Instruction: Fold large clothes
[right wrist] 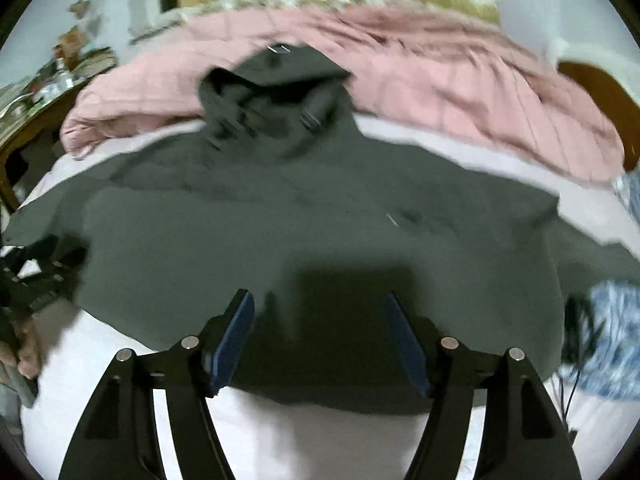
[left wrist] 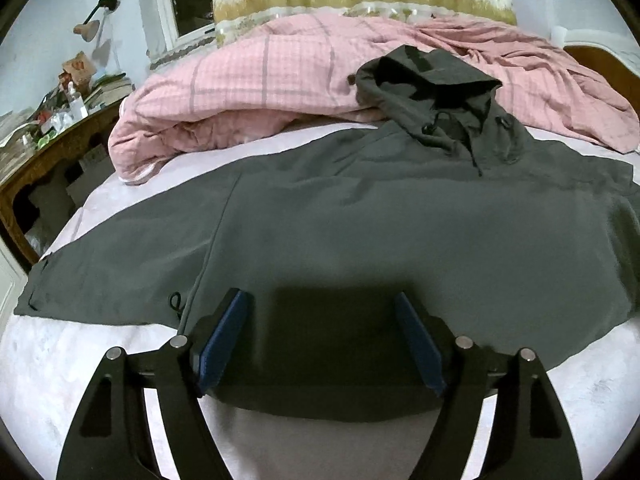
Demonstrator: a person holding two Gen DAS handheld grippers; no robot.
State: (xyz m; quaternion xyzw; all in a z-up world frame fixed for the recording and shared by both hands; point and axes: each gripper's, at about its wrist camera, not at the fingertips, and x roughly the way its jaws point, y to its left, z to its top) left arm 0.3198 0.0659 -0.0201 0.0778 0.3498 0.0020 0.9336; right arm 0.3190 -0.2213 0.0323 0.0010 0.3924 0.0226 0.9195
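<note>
A dark grey-green hooded jacket [left wrist: 360,220] lies spread flat on the pale bed sheet [left wrist: 60,360]. Its hood [left wrist: 432,88] rests against the pink quilt, and one sleeve [left wrist: 100,272] reaches out to the left. My left gripper [left wrist: 320,300] hovers open over the near hem, with nothing between its blue pads. In the blurred right wrist view the jacket [right wrist: 320,220] fills the middle. My right gripper [right wrist: 320,298] is open above the hem, empty. The left gripper [right wrist: 36,276] and a hand [right wrist: 28,352] show at that view's left edge.
A rumpled pink checked quilt [left wrist: 280,72] is piled across the far side of the bed. A cluttered wooden desk [left wrist: 48,136] stands to the left. A blue-and-white patterned cloth [right wrist: 612,336] and a thin cable [right wrist: 576,360] lie at the right. A wooden headboard [left wrist: 600,60] curves at the far right.
</note>
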